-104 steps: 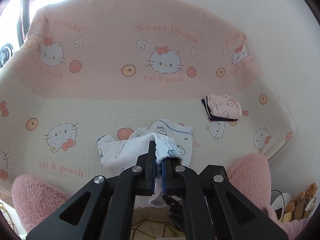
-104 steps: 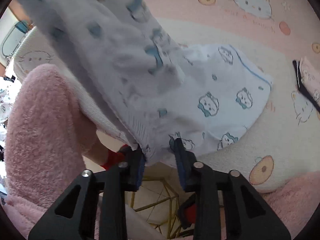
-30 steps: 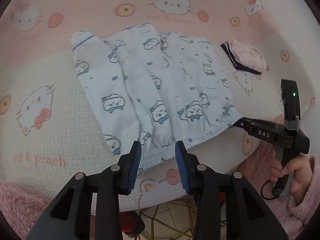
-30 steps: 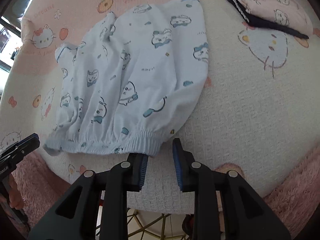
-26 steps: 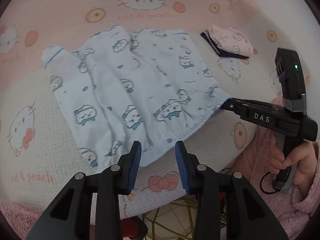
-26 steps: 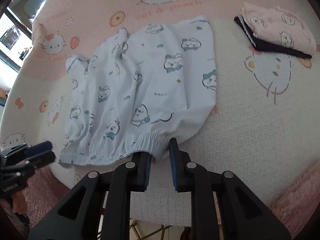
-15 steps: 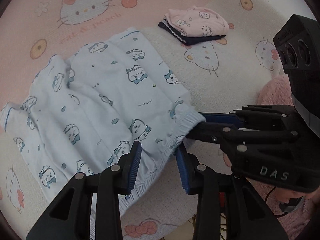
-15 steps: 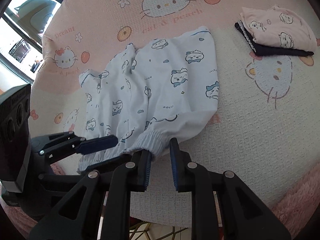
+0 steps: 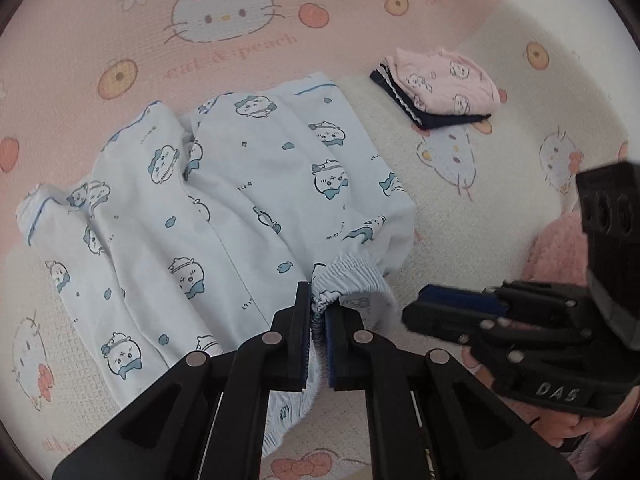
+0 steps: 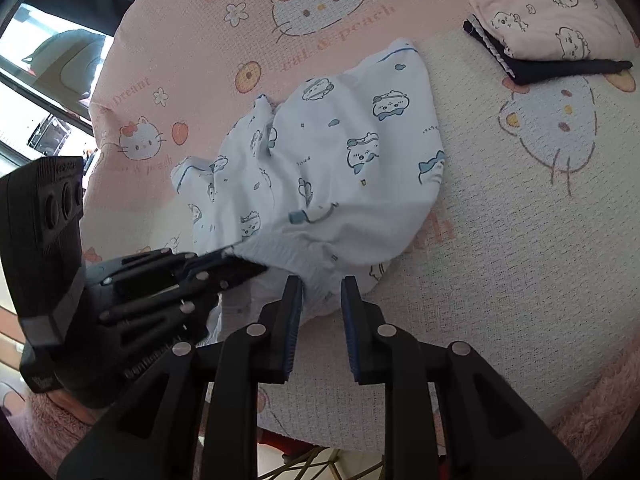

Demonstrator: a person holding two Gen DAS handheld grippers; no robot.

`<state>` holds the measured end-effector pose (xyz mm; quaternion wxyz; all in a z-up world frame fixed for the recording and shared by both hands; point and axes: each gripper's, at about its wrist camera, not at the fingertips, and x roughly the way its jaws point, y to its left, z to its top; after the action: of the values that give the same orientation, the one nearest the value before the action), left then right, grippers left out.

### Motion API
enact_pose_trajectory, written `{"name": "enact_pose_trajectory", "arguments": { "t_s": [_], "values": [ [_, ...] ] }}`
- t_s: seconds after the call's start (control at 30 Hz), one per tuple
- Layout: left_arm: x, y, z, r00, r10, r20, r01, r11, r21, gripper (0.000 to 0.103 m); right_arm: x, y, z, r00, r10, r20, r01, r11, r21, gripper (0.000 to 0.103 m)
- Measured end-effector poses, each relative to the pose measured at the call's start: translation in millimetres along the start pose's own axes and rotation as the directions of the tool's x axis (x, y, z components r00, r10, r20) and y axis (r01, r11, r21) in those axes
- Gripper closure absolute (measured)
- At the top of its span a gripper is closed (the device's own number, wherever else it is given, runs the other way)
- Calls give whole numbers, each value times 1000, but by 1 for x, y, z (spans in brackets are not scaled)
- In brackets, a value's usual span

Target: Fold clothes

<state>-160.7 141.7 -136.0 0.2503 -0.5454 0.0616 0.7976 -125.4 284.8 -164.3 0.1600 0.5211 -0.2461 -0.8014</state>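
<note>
The pale blue printed shorts [image 9: 248,216] lie spread across the middle of the pink cartoon blanket [image 9: 500,240], their gathered waistband at lower centre between the left gripper [image 9: 318,320] fingers, which are clamped tight on it. In the right wrist view the right gripper [image 10: 322,300] jaws are opening, the waistband's edge loose between them. Half a second ago the left jaws stood open.

Soft printed cotton shorts [image 9: 248,208] on a coarse waffle-weave blanket [image 9: 500,240]; matt black plastic tool [image 9: 318,328].
</note>
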Motion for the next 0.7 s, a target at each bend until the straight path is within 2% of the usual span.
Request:
{"name": "enact_pose_trajectory", "arguments": {
  "t_s": [0.07, 0.13, 0.23, 0.3, 0.4, 0.47, 0.53, 0.63, 0.7],
  "values": [
    [-12, 7, 1, 998, -54, 24, 55, 997, -46, 97, 7, 14, -2, 999, 26, -29, -27, 999, -27, 79],
    [-27, 5, 2, 995, -78, 64, 82, 995, -62, 97, 18, 31, -3, 996, 66, -64, -70, 996, -59, 78],
    [-53, 5, 2, 986, -104, 130, 118, 988, -101, 97, 35, 49, -2, 997, 33, -70, -39, 996, -82, 73],
    [-74, 6, -1, 971, -148, 186, 176, 973, -146, 98, 46, 52, -1, 998, -9, -61, 6, 999, -49, 73],
    [-108, 3, -4, 949, -178, 261, 223, 963, -154, 98, 53, 55, -3, 999, -9, -45, 10, 1000, 12, 72],
    [-132, -1, -2, 932, -192, 307, 241, 962, -132, 98, 58, 66, -7, 998, -15, -54, 14, 1000, -15, 69],
    [-158, -4, 1, 908, -213, 362, 268, 958, -106, 98, 63, 77, -13, 998, -24, -65, 21, 999, -42, 66],
    [-187, -4, 4, 887, -202, 415, 267, 958, -104, 98, 71, 85, -26, 996, -20, -84, 16, 999, -49, 65],
    [-202, -4, 2, 876, -206, 437, 278, 955, -106, 98, 68, 84, -29, 998, -15, -63, 13, 999, -35, 63]
  ]
}}
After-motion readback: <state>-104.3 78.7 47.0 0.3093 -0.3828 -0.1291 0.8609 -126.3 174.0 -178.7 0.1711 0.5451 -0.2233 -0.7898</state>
